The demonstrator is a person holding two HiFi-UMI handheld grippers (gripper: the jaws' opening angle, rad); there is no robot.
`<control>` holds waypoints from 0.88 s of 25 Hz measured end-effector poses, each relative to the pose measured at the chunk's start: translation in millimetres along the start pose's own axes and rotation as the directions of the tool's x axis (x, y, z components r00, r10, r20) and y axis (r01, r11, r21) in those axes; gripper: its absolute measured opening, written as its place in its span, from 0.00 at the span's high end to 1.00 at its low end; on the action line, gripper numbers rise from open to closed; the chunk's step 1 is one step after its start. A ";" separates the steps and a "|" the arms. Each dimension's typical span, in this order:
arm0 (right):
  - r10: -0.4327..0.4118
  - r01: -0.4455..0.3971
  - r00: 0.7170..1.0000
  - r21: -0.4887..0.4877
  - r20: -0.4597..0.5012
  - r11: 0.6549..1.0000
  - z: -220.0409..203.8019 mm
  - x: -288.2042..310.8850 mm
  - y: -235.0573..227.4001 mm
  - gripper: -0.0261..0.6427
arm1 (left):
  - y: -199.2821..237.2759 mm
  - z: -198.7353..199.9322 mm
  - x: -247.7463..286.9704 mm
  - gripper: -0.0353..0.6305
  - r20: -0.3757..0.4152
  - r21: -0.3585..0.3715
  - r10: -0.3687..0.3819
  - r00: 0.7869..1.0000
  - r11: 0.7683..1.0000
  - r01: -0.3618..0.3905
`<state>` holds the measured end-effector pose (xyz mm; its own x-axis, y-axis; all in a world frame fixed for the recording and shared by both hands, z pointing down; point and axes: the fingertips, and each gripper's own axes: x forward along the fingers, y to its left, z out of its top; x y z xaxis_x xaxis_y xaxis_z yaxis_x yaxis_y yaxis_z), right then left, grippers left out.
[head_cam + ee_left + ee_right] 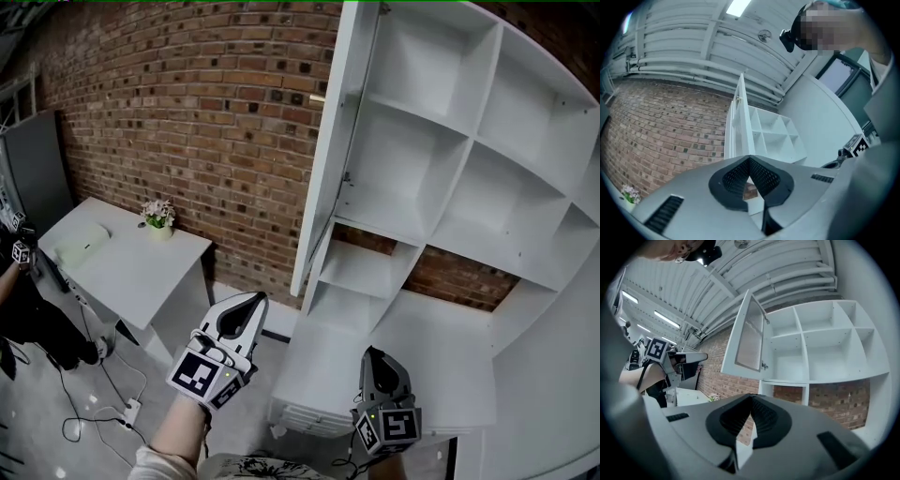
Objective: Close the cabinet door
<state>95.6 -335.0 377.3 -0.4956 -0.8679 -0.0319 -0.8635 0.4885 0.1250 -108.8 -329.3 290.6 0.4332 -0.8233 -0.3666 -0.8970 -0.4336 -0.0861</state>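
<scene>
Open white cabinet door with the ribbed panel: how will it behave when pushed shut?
The cabinet door looks like a stiff flat panel, so it should swing as one piece rather than flex. Hung on side hinges, it probably pivots easily and won't need much force. Its ribbed insert may be glass, so a gentle push seems wise.

Bright even light, ceiling strip light (738,6) glaring; fisheye-bent edges, vignetted
</scene>
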 end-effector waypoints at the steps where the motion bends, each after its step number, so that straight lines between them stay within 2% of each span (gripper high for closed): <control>1: -0.007 0.007 1.000 0.002 0.004 1.000 2.5 6.8 -1.7 0.95 | 5.7 7.6 10.0 0.93 0.023 -0.013 -0.018 1.000 1.000 0.018; 4: -0.015 0.015 1.000 -0.017 0.017 1.000 12.3 26.5 -2.6 0.95 | 26.9 33.6 41.9 0.93 0.105 -0.059 -0.065 0.992 0.996 0.072; 8: -0.013 0.015 0.999 -0.062 0.031 0.998 23.2 42.1 1.8 0.95 | 45.3 69.4 76.3 0.93 0.187 -0.004 -0.122 0.975 0.992 0.125; 12: -0.027 0.031 0.998 -0.079 0.052 0.996 32.8 49.8 -2.3 0.95 | 54.3 112.7 105.0 0.93 0.269 -0.012 -0.186 0.945 0.981 0.196; 15: -0.027 0.031 0.998 -0.082 0.048 0.996 30.3 56.1 -4.3 0.95 | 57.9 141.2 120.2 0.87 0.306 -0.033 -0.251 0.918 0.961 0.274; 16: -0.026 0.029 0.999 -0.084 0.042 0.996 28.7 58.0 -4.1 0.95 | 58.5 148.0 124.8 0.82 0.308 -0.038 -0.274 0.911 0.953 0.300; 18: -0.020 0.023 0.999 -0.090 0.037 0.996 27.4 59.9 -2.4 0.95 | 59.7 158.3 132.8 0.80 0.303 -0.046 -0.316 0.899 0.938 0.345; 22: -0.009 0.016 0.998 -0.119 0.056 0.993 36.7 63.9 -0.6 0.95 | 63.6 181.3 146.5 0.75 0.312 -0.066 -0.404 0.860 0.894 0.443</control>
<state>61.0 -387.5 338.8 -0.4920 -0.8661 -0.0881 -0.8540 0.4605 0.2421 -118.4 -411.1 63.5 0.7072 -0.4187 -0.5697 -0.6039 -0.7767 -0.1788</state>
